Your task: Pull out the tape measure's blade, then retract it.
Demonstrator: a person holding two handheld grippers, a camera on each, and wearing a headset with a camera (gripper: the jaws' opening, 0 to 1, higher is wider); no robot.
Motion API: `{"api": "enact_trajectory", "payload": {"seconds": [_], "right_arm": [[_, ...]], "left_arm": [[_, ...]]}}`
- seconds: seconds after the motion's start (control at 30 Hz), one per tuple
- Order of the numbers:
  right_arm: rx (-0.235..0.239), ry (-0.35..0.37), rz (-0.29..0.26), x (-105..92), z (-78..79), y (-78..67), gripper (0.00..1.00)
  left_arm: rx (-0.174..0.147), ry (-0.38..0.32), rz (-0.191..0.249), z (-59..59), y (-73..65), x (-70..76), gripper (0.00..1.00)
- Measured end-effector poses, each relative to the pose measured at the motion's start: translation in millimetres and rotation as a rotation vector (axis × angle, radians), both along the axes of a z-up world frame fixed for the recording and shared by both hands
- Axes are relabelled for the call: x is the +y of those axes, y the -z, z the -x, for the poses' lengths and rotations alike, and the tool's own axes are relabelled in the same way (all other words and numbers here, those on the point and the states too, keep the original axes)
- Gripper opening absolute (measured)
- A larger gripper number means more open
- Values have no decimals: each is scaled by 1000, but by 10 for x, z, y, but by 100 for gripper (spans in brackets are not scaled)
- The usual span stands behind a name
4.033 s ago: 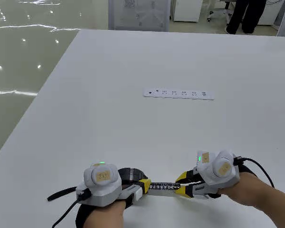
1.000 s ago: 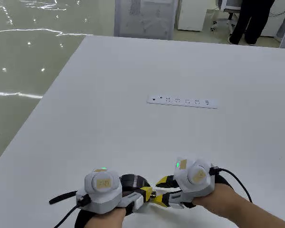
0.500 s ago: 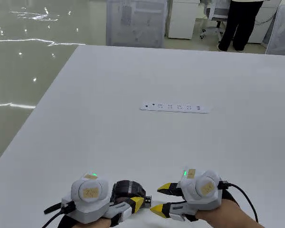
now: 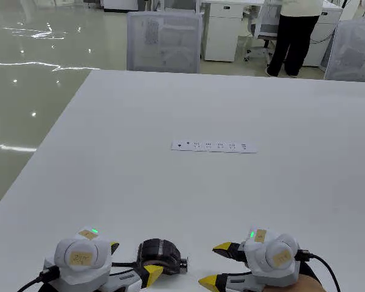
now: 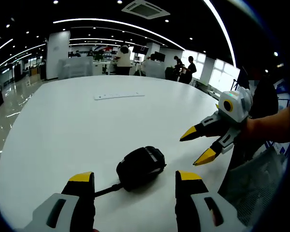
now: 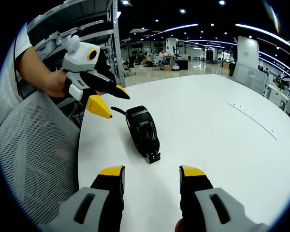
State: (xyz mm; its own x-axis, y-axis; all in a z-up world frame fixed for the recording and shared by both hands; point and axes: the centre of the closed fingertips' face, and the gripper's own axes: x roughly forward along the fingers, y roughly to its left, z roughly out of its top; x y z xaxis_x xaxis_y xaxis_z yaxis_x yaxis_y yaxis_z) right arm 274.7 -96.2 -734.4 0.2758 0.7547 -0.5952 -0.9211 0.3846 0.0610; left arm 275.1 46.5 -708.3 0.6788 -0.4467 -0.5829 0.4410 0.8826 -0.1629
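The blade had since run back into the tape measure [image 4: 161, 255], which lay on the table [image 4: 231, 103] between the left gripper [image 6: 110, 100] and right gripper [image 4: 216, 264], both spread empty; the task looked complete.

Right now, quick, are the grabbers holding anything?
Left gripper: jaws open, holding nothing; the tape measure lies on the table before it.
Right gripper: jaws open, holding nothing.

Bright, even overhead light from ceiling strips [image 5: 111, 21]; glare streaks the glossy floor [image 4: 24, 91]. Soft shadows lie on the white worktop [image 4: 231, 194]. Gripper views bow at the edges.
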Motion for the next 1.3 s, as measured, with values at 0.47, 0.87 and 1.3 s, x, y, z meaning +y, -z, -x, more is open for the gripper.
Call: {"api": "enact_trajectory", "payload": {"seconds": [0.47, 0.87, 1.3], "right_arm": [[-17, 91, -36, -223, 89, -102, 54], [-25, 151, -46, -428, 161, -129, 63], [-10, 223, -55, -684, 250, -86, 69]], "left_arm": [[-65, 42, 23, 153, -91, 240, 66], [-92, 30, 26, 279, -69, 540, 71], [-85, -40, 38, 404, -7, 853, 77]]}}
